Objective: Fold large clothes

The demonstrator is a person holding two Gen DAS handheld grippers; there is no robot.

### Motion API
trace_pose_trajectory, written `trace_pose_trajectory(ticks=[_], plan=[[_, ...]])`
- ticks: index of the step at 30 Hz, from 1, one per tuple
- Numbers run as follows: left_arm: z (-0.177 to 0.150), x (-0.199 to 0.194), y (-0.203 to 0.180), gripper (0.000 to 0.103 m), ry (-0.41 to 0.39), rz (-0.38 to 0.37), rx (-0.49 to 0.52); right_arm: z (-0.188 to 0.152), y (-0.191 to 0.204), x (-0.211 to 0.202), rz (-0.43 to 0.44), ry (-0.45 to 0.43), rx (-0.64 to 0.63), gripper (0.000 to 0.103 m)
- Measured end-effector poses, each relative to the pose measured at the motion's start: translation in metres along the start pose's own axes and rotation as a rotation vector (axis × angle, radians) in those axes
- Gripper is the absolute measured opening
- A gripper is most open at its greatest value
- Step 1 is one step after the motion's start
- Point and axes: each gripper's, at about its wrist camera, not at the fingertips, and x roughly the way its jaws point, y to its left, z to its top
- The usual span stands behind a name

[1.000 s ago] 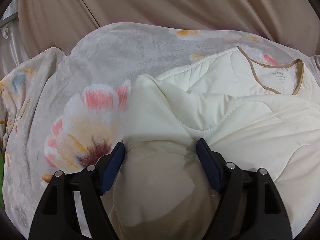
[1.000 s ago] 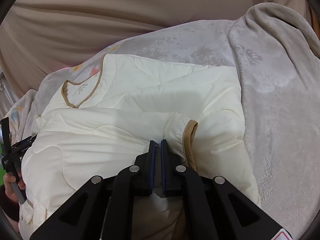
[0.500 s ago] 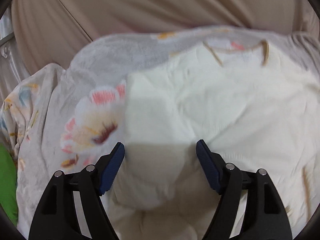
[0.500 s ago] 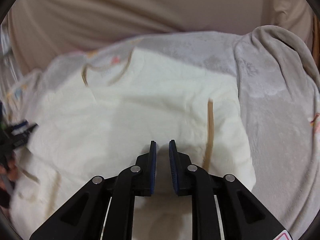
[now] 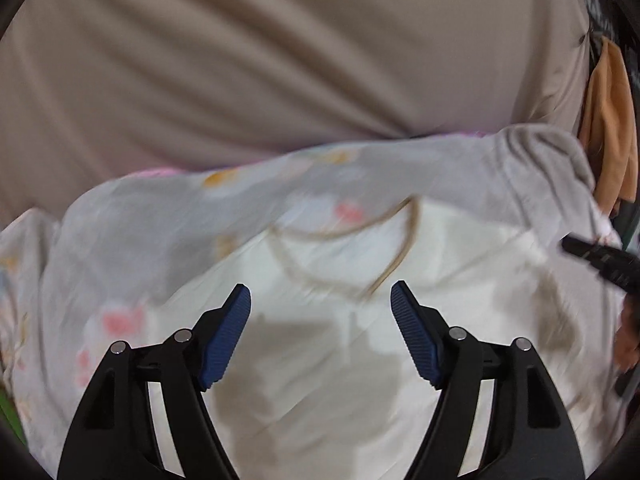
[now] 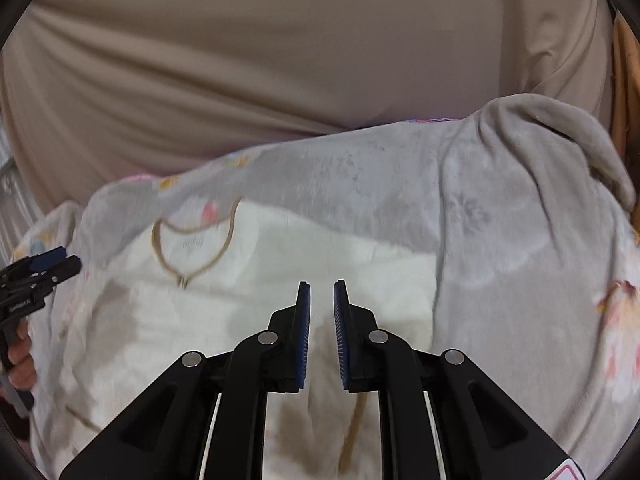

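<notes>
A cream quilted garment [image 5: 320,360] with tan trim at its neckline [image 5: 404,240] lies on a grey floral blanket [image 5: 168,216]. It also shows in the right wrist view [image 6: 280,280], neckline [image 6: 192,248] at the far left. My left gripper [image 5: 321,300] is wide open above the garment and holds nothing. My right gripper [image 6: 322,296] is open by a narrow gap above the garment's right part and holds nothing. Each gripper shows at the edge of the other's view, the right one [image 5: 600,260] and the left one [image 6: 36,276]. Both views are blurred.
The grey floral blanket [image 6: 500,240] covers the bed and bunches up at the back right [image 6: 560,136]. A beige curtain [image 5: 280,60] hangs behind the bed. An orange cloth [image 5: 608,128] hangs at the far right.
My right gripper has let go of the garment's sleeve fold and opened a little. Both grippers have lifted and tilted up, so more curtain shows. The garment lies flatter.
</notes>
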Motion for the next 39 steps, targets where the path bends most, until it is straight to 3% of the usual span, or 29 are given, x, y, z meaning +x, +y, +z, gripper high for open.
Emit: trace_pose_trajectory(ticks=[3, 9, 11, 14, 18, 19, 20, 22, 23, 25, 28, 32, 36, 39], plan=[[0.031, 0.051, -0.040, 0.070, 0.033, -0.062, 0.009, 0.016, -0.011, 0.040, 0.026, 0.047, 0.053, 0.013], [0.037, 0.170, -0.082, 0.066, 0.200, 0.043, 0.052, 0.013, -0.018, 0.106, 0.010, 0.145, 0.035, 0.015], [0.026, 0.189, -0.079, 0.072, 0.217, 0.058, 0.048, 0.005, -0.025, 0.117, 0.003, 0.163, 0.030, 0.003], [0.020, 0.188, -0.070, 0.081, 0.175, 0.064, 0.026, -0.005, -0.044, 0.124, 0.036, 0.167, 0.088, 0.000], [0.018, 0.180, -0.058, 0.081, 0.143, 0.076, -0.021, -0.007, -0.065, 0.122, 0.090, 0.169, 0.182, 0.000], [0.018, 0.176, -0.054, 0.077, 0.139, 0.079, -0.033, -0.008, -0.068, 0.120, 0.096, 0.170, 0.196, 0.000], [0.017, 0.164, -0.044, 0.065, 0.130, 0.115, -0.036, -0.008, -0.068, 0.116, 0.086, 0.164, 0.203, 0.000], [0.017, 0.140, -0.023, 0.065, 0.098, 0.102, -0.037, -0.005, -0.061, 0.099, -0.004, 0.118, 0.180, 0.001], [0.015, 0.120, -0.009, 0.065, 0.074, 0.097, -0.044, -0.002, -0.052, 0.088, -0.043, 0.082, 0.143, 0.014], [0.009, 0.091, 0.022, 0.066, 0.047, 0.132, -0.048, 0.006, -0.022, 0.066, -0.040, 0.027, 0.057, 0.014], [-0.004, 0.068, 0.078, 0.067, 0.077, 0.190, -0.092, 0.020, 0.041, 0.053, 0.096, 0.024, -0.040, 0.014], [-0.026, 0.081, 0.138, 0.065, 0.170, 0.249, -0.174, 0.032, 0.150, 0.084, 0.214, 0.076, -0.203, 0.022], [-0.056, 0.096, 0.160, 0.061, 0.225, 0.269, -0.188, 0.030, 0.226, 0.144, 0.234, 0.141, -0.270, 0.022], [-0.069, 0.106, 0.160, 0.062, 0.207, 0.294, -0.161, 0.021, 0.262, 0.180, 0.234, 0.188, -0.326, 0.003]])
